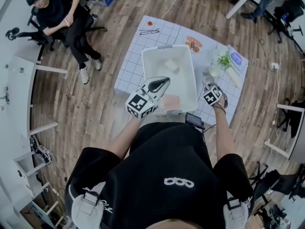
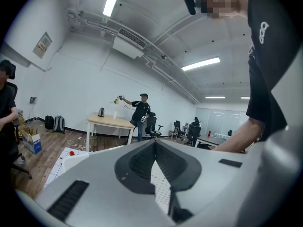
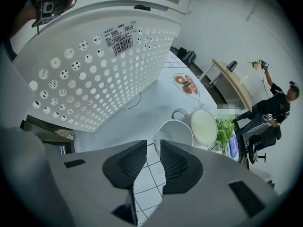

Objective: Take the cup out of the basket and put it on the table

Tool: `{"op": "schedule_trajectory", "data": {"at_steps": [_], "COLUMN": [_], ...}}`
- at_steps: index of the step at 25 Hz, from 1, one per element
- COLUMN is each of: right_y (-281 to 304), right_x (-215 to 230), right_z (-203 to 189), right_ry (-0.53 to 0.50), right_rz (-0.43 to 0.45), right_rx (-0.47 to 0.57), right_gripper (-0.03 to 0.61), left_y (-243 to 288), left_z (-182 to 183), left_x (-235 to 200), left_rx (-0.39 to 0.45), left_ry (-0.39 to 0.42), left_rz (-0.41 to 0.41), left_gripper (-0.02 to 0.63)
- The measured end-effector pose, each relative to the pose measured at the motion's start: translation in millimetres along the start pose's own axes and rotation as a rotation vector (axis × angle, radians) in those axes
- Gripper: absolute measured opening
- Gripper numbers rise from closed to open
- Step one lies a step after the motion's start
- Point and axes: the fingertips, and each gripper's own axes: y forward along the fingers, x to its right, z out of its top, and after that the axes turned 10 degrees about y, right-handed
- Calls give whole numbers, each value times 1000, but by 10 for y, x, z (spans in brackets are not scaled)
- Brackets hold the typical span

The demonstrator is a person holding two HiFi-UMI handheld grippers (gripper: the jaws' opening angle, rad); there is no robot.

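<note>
Cup (image 3: 174,135) upright, mouth up — right gripper (image 3: 153,144) ajar, empty; left gripper (image 2: 155,143) closed.

Right gripper (image 3: 153,149) jaws stood slightly apart and empty over gridded mat (image 3: 147,183), white cup (image 3: 173,135) just beyond tips, perforated basket (image 3: 94,65) left, maybe a second mug (image 3: 204,126) behind.

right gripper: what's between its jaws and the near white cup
Nothing. The right gripper view shows only bare gridded mat between the right gripper and the cup.
</note>
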Motion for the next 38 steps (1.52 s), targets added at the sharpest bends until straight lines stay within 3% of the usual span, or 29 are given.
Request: {"op": "schedule_trajectory", "data": {"at_steps": [9,15,17,20,23,29,38], "right_y": [-774,-1819,-2141,-2448,-2536,-2524,-2429], "right_x": [-51,-184,-324,-683,-1053,-1504,-1593], "right_z": [124,801,1141,1619,1921,2156,2211], "right_ry": [29,71,133,227,280,247,237], "right_rz": [-83,-216,-168,9,171,271,297], "right_rx": [132,413,546,730,825,847,821], "right_gripper": [87,76,52,27,23,23,23], "left_y": [-218,-473,-558,-676,-752,-843,-956], "left_z": [51,54,54,39,30,49,24], "left_x": [-92,-273,-332,-404,-436,-499,-586], "left_rx": [20,23,25,28,33,46,45], "left_ry": [2,0,-2,-1,3,9,2], "left_rz": [16,52,61,67,64,72,92], "left_gripper": [8,8,8,8,8,8,8]}}
